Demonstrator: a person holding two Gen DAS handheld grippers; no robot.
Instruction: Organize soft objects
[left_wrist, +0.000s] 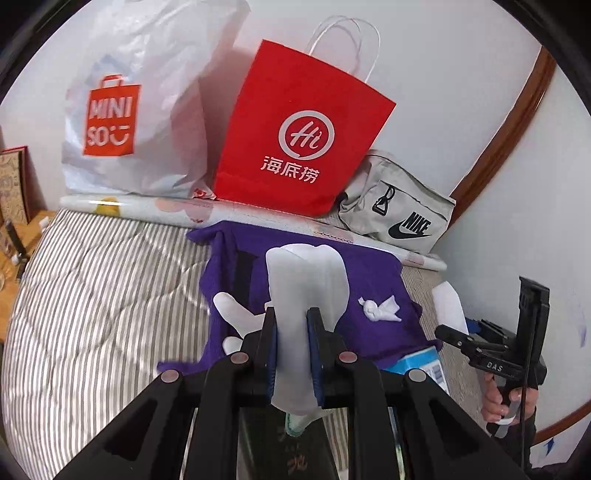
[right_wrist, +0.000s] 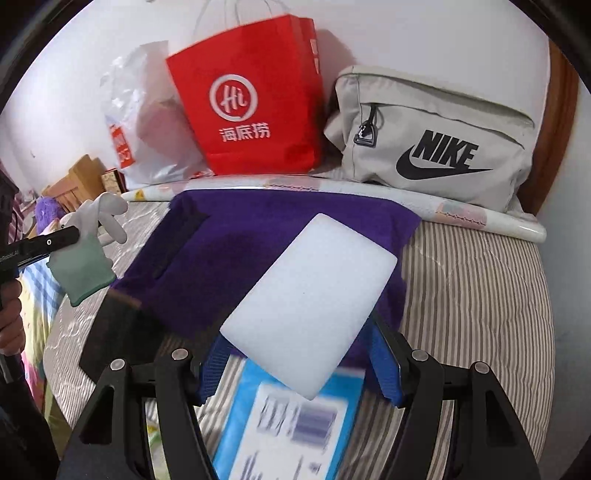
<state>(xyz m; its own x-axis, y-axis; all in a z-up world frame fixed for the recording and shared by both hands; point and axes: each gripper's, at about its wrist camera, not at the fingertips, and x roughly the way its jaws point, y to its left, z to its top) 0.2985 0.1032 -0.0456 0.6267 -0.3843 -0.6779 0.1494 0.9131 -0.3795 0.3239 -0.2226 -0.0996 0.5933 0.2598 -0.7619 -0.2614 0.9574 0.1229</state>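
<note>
The white foam block (right_wrist: 310, 306) is held in the right gripper (right_wrist: 301, 363), whose blue pads are spread wide around its lower corners; whether they actually press on it cannot be told for certain, though the block is carried clear of the bed, so a grip is judged. Its long axis is tilted away from the gripper, up and to the right, out over the near edge of the purple cloth (right_wrist: 229, 243). A blue-and-white packet (right_wrist: 288, 421) lies blurred below the block, just short of the cloth.

The glove (left_wrist: 306, 295), white with a greenish cuff, is pinched in the left gripper (left_wrist: 291, 343), the jaws nearly closed on its wrist part, its fingers pointing forward above the cloth. A small knotted white scrap (left_wrist: 380, 308) is seen on the cloth, just right of the glove.

Behind the cloth, a red paper bag (left_wrist: 299, 133), a white plastic bag (left_wrist: 140, 110) and a grey pouch (right_wrist: 436, 140) are lined against the wall, on the striped bedspread (left_wrist: 96, 295).

Both carried items are judged to be destined for the cloth. The block is the nearer, since part of it already overhangs the cloth's front border, so a short forward lowering along its long axis would be called for.
</note>
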